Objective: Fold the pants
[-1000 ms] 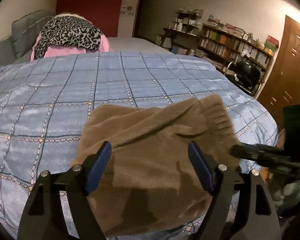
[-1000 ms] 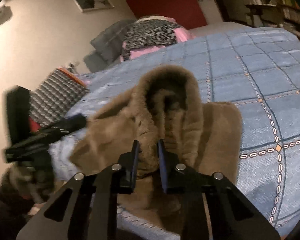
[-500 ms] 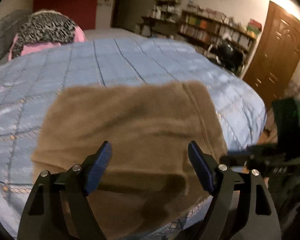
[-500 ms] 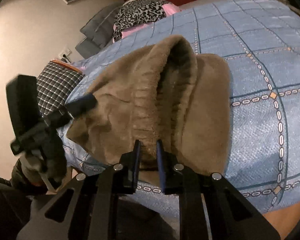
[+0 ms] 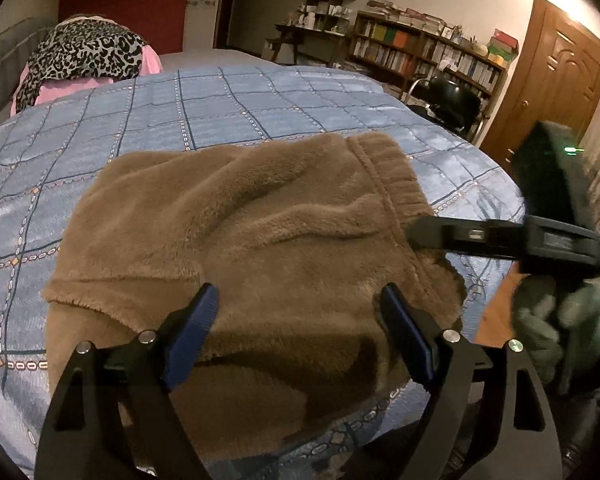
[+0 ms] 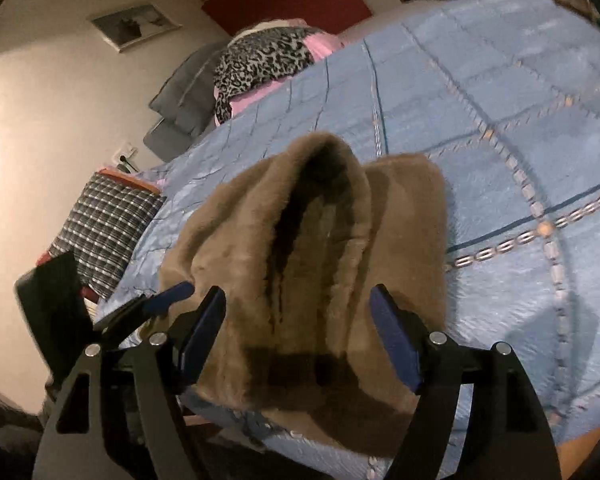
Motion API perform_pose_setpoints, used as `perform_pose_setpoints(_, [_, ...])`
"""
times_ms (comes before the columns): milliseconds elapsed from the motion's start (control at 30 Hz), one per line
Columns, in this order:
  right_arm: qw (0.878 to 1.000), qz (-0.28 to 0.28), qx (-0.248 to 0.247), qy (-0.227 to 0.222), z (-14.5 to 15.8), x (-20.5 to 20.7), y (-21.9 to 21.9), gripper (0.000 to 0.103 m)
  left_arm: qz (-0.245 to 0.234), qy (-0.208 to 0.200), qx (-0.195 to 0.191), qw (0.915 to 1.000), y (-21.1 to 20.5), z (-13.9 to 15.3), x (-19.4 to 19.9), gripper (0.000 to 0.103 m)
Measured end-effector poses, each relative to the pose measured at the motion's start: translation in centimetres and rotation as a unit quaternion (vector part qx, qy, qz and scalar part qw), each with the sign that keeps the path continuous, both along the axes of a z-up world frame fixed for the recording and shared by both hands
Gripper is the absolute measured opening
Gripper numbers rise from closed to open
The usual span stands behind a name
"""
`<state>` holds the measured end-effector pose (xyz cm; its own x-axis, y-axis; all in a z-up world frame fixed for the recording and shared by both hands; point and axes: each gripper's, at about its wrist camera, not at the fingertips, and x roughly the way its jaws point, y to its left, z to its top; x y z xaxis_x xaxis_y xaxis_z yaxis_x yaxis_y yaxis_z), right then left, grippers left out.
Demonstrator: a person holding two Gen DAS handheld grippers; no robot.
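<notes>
Brown fleece pants lie folded in a thick bundle at the near edge of the bed, the ribbed waistband toward the right. My left gripper hovers over the bundle's near side, its jaws opening and its pads clear of the fabric. My right gripper straddles the raised fold of the pants. Its jaws are opening, the fleece lies between them, and the pads do not press on it. The right gripper's fingers reach the waistband side, held by a gloved hand.
The blue checked bedspread covers the bed. A leopard-print and pink clothes pile sits at the far end, a plaid pillow at the left side. A black chair, bookshelves and a wooden door stand beyond.
The right gripper was shut on the pants' fold and has spread wide, letting it go. The fold has sagged toward the bed. Both grippers have come lower over the pants.
</notes>
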<state>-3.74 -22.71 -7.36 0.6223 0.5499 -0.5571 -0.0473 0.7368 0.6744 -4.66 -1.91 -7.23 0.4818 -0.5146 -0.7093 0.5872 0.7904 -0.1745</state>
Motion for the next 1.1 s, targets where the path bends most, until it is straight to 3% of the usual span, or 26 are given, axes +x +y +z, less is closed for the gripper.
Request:
perform_pose_setpoints(67, [1.000,0.007,0.014,0.010,-0.9,0.8,0.4,0.075,-0.002,0.001,-0.001,1.0000,0.1,-0.1,-0.3,0.084])
perform_pose_setpoints(133, [1.000,0.008,0.011,0.017,-1.5,1.1,1.1,0.068,-0.001,0.004,0.000,1.0000,0.1,-0.4,-0.5,0.084])
perform_pose_setpoints(200, [1.000,0.016,0.003,0.018,-1.6,1.0,1.9,0.053,-0.001,0.004,0.002,1.0000,0.1,-0.6,-0.5,0.084])
perform_pose_setpoints(400, [1.000,0.028,0.002,-0.005,-0.1,0.7,2.4,0.031,0.004,0.001,-0.007,1.0000,0.9,0.3,-0.1,0.084])
perform_pose_setpoints(600, [0.995,0.027,-0.010,-0.090,6.0,-0.6,1.0,0.026,0.049,-0.041,-0.036,0.9973,3.4,4.0,1.3,0.084])
perform_pose_setpoints(733, [0.995,0.003,-0.019,-0.102,7.7,-1.8,-1.4,0.026,0.055,-0.053,-0.046,0.9960,3.8,5.2,1.9,0.085])
perform_pose_setpoints(833, [0.997,-0.028,-0.022,-0.067,5.7,-2.4,-3.7,0.026,0.045,-0.037,-0.034,0.9977,3.2,4.1,2.1,0.085])
perform_pose_setpoints(967, [0.999,-0.045,-0.008,-0.001,0.6,-2.7,-5.4,0.026,0.025,-0.013,-0.006,0.9996,2.4,1.8,1.5,0.085])
perform_pose_setpoints(1100, [0.999,-0.048,0.008,0.006,-1.8,-3.0,-5.3,0.032,0.011,-0.035,0.043,0.9984,1.9,-0.3,0.4,0.085])
